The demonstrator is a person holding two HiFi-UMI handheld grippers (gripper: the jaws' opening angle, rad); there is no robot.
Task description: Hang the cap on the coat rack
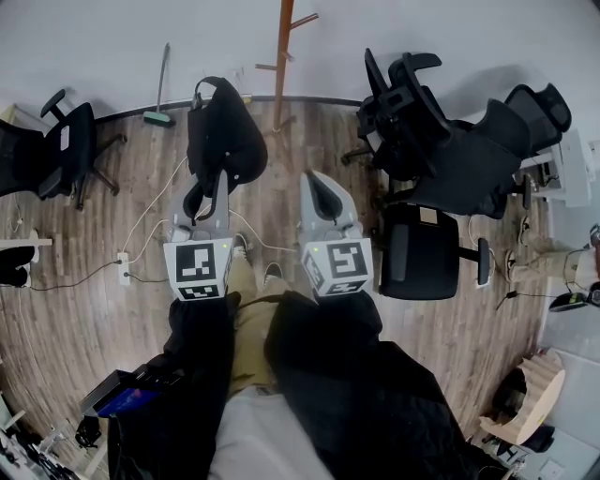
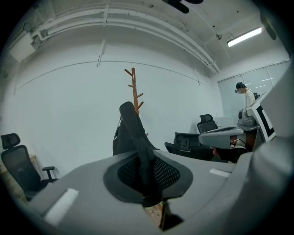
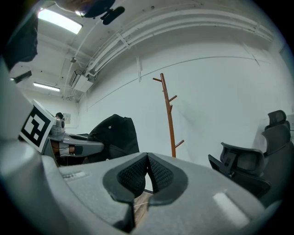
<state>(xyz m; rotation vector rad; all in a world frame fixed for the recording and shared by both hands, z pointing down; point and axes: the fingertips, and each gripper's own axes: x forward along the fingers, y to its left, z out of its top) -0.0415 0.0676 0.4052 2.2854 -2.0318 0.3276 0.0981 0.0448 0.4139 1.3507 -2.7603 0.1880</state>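
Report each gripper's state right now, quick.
Left gripper: closed, holding the black cap.
Right gripper: closed, jaws together, nothing between them.

**A:** so how's everything sitting on that floor?

**B:** the coat rack is standing at the floor's far edge, right up against the wall. The cap is sitting between the left gripper's jaws, in front of the rack and a bit left of it.

**A:** and the right gripper?

**B:** it's hovering beside the left one, right of the cap. A broom is leaning at the far edge, left of the cap. One chair is sitting by the left edge, and a bunch of chairs are crowding the right side. A power strip is lying on the floor, left of the left gripper.
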